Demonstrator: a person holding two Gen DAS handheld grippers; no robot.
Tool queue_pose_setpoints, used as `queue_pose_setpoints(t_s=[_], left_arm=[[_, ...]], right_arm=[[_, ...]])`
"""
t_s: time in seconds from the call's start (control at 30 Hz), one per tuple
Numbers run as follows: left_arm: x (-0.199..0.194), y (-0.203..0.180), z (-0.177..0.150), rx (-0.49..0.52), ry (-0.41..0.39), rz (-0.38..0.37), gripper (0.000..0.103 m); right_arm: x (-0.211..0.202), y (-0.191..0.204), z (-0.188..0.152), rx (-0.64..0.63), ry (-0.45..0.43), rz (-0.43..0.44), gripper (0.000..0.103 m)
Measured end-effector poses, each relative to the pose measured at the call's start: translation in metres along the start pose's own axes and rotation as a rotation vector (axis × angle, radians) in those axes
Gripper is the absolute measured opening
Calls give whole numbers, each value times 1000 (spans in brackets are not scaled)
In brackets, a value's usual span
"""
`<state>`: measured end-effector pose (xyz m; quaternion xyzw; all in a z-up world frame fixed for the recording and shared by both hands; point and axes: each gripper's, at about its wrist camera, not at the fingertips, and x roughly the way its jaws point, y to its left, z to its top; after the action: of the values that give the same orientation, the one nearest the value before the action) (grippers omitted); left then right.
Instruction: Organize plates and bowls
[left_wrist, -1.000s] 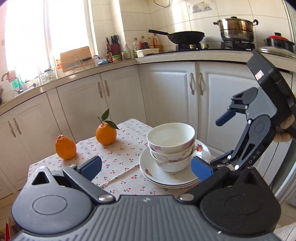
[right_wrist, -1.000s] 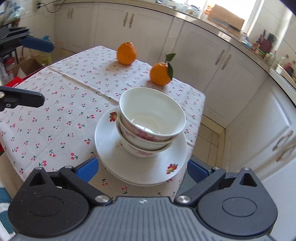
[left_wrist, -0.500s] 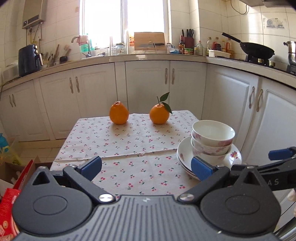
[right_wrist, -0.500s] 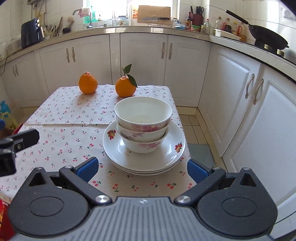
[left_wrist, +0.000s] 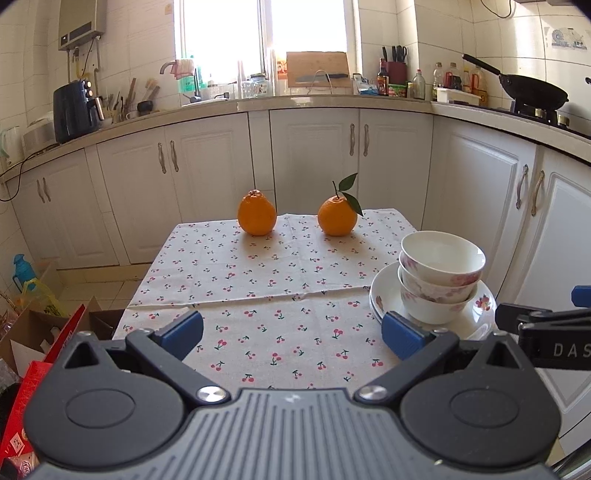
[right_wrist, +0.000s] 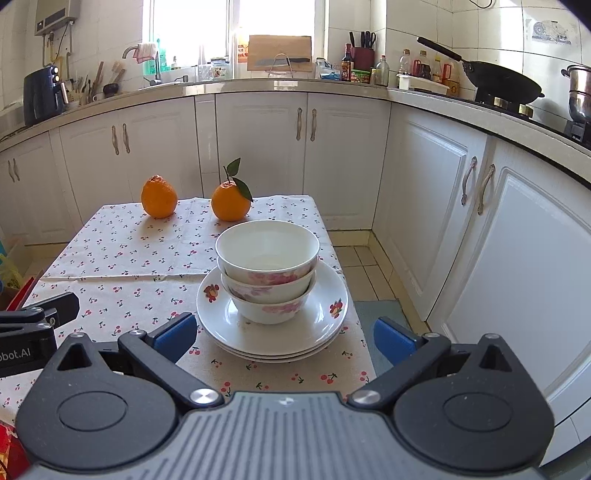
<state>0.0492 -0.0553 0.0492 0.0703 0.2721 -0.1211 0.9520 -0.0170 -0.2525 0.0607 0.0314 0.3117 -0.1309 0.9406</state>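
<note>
Three white floral bowls (right_wrist: 267, 271) are nested in a stack on a stack of white plates (right_wrist: 325, 328) at the table's right side. The bowls (left_wrist: 439, 275) and plates (left_wrist: 480, 317) also show at the right of the left wrist view. My right gripper (right_wrist: 284, 334) is open and empty, hovering just in front of the plates. My left gripper (left_wrist: 291, 330) is open and empty over the near middle of the cloth, left of the stack.
Two oranges (left_wrist: 256, 218) (left_wrist: 338, 219) sit at the far end of the cherry-print tablecloth (left_wrist: 277, 280). White cabinets (right_wrist: 436, 192) stand close on the right and behind. Boxes and bags (left_wrist: 33, 332) lie on the floor at the left.
Both grippers have swung back and levelled out, from looking across the table to facing the window. The stack of bowls and plates has not moved. Both grippers stay open.
</note>
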Motion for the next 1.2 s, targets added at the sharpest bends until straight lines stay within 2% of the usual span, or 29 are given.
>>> queue_pose_setpoints(t_s=[1.2], left_arm=[[3,-3,1,-11,30,16,102]], right_arm=[[-1,10,-1,-23,4,26,103]])
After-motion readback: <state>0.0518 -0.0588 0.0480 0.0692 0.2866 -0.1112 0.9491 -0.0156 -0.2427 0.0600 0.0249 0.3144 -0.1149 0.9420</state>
